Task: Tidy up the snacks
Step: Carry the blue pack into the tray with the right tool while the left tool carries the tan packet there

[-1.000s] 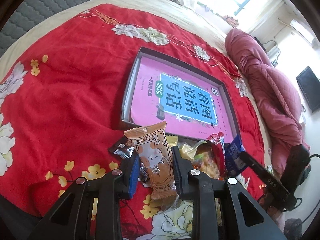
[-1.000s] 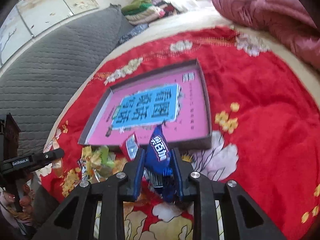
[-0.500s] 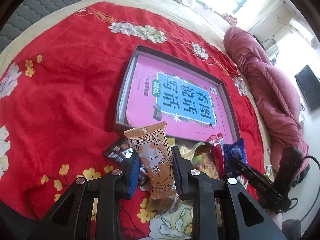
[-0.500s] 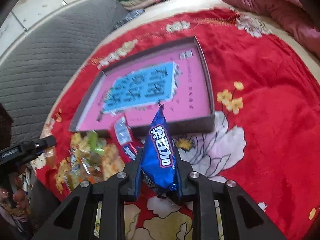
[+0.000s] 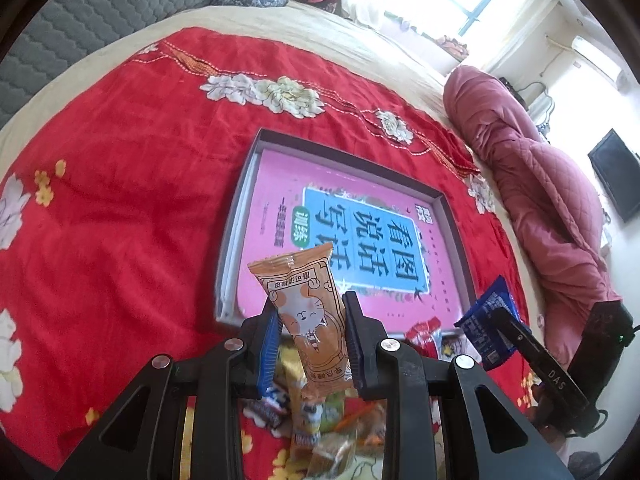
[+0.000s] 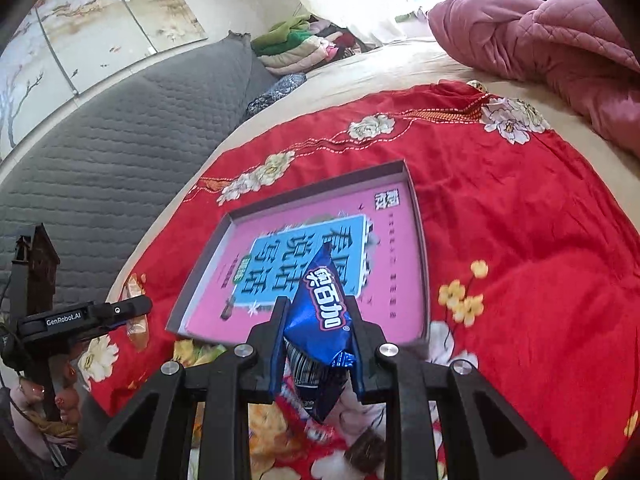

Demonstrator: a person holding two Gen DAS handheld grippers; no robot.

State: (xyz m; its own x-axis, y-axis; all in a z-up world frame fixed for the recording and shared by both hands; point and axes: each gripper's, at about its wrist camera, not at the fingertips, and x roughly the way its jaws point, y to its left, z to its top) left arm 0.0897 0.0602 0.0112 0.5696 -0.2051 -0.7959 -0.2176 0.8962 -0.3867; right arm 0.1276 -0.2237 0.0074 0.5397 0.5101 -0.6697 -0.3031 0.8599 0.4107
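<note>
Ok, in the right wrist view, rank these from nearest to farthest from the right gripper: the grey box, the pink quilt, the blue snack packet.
1. blue snack packet, held between the jaws.
2. grey box, just ahead on the red cloth.
3. pink quilt, far back, upper right.

We cannot read the loose snack pile [image 5: 320, 420] under the left gripper [image 5: 310, 344]: it is blurred and half covered. The orange packet [image 5: 308, 308] hides the shallow box's [image 5: 454, 220] near rim, and the pink book's [image 6: 320, 264] title is partly masked by the blue packet [image 6: 320, 320].
</note>
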